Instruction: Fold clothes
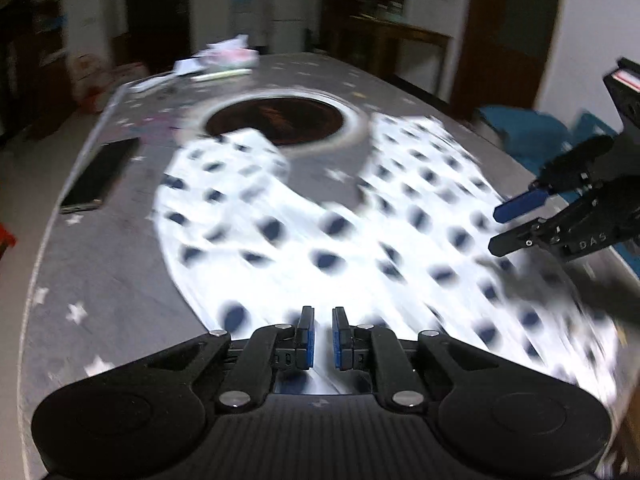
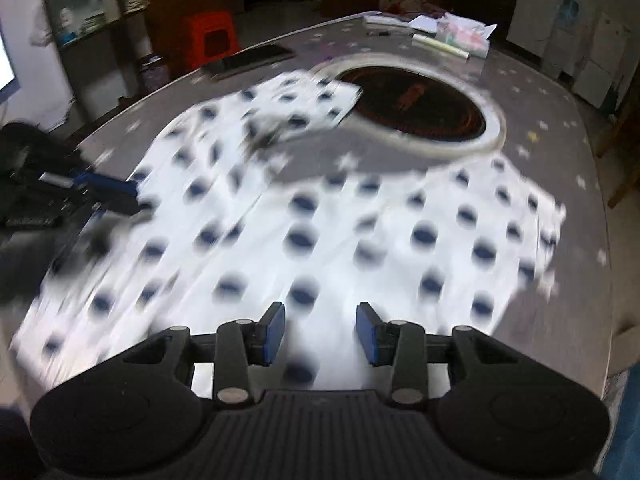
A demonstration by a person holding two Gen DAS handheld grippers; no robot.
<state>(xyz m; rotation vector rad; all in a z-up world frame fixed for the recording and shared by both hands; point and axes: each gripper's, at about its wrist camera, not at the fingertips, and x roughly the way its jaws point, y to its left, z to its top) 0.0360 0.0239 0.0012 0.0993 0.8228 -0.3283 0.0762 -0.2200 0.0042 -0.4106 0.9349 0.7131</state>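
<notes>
Risk first: both views blurred, so I judge jaw position over cloth poorly; closing now may pinch single layer or miss edge. Left gripper (image 1: pixel 323 338) jaws nearly together, narrow gap, nothing visibly clamped. Right gripper (image 2: pixel 320 334) jaws apart, empty. Second risk: sleeve tip overlaps recessed hotplate (image 1: pixel 275 119); dragging may snag on rim. Phone (image 1: pixel 100 175) near left sleeve, may get swept.

Shirt (image 1: pixel 340 232): white, dark dots, spread flat on bench (image 1: pixel 100 280), sleeves toward hotplate, hem nearest me, light wrinkles.

White dark-dotted garment (image 2: pixel 320 220) spread flat
</notes>
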